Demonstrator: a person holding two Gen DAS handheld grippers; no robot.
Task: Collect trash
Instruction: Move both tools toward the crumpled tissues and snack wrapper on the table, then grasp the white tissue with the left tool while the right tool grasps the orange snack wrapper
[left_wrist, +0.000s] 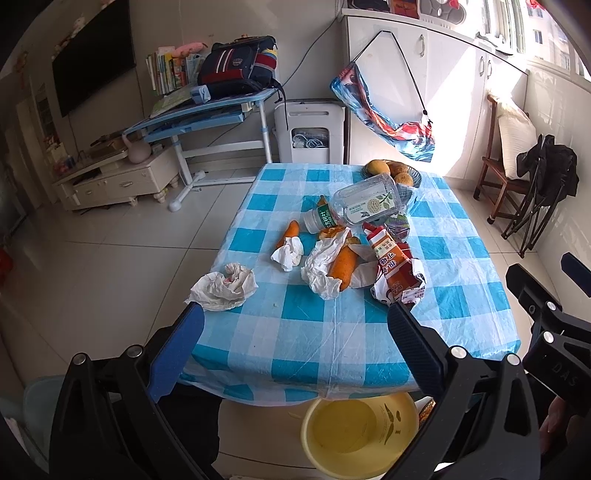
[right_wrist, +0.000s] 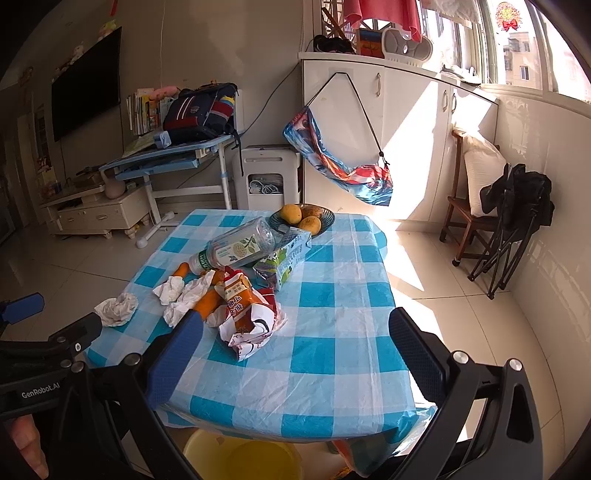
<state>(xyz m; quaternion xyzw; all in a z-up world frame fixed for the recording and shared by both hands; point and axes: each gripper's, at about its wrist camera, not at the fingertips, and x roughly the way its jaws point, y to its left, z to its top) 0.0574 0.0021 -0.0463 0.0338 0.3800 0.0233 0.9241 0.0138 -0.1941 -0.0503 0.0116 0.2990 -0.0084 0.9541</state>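
Trash lies heaped on a table with a blue-and-white checked cloth (left_wrist: 306, 343) (right_wrist: 332, 354). It includes a crumpled tissue (left_wrist: 223, 290) (right_wrist: 116, 308) near the left edge, two more tissues (left_wrist: 288, 253), an orange carrot (left_wrist: 341, 267), a clear plastic bottle (left_wrist: 369, 203) (right_wrist: 240, 245), a red-orange snack wrapper (left_wrist: 395, 273) (right_wrist: 251, 314) and a green carton (right_wrist: 286, 258). A yellow bin (left_wrist: 358, 432) (right_wrist: 236, 458) stands on the floor below the near table edge. My left gripper (left_wrist: 295, 308) hovers open over the near edge. My right gripper (right_wrist: 295, 315) is open too, beside the wrapper.
A dark bowl (right_wrist: 328, 221) with mangoes stands at the table's far end. A wooden chair (right_wrist: 461, 218) and a folded black chair (right_wrist: 517, 221) stand right of the table. Beyond the table are a blue desk (left_wrist: 207, 114), a white appliance (left_wrist: 308, 129) and white cabinets (right_wrist: 406, 129).
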